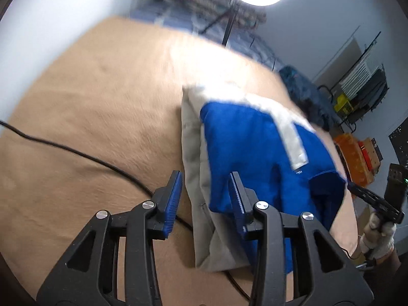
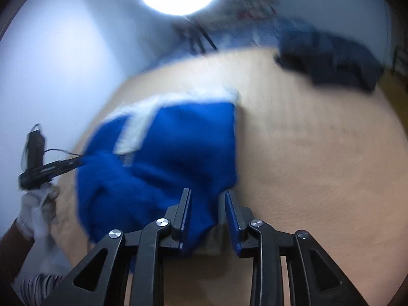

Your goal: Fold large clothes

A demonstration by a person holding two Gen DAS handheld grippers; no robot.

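Both grippers' fingers (image 1: pixel 241 199) gape over the blurred, apparently ungripped blue garment (image 2: pixel 178 140).

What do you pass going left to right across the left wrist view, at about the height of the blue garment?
Black cable → grey-beige edge of the folded garment → blue fabric → white stripe → orange crate beyond the tan table.

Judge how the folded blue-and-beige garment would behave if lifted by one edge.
The folded blue-and-beige fabric garment looks soft and creased, so it would probably droop. Its loosely stacked layers would likely fall open. Lying slumped on the tan cloth-covered table, it seems unlikely to slide far.
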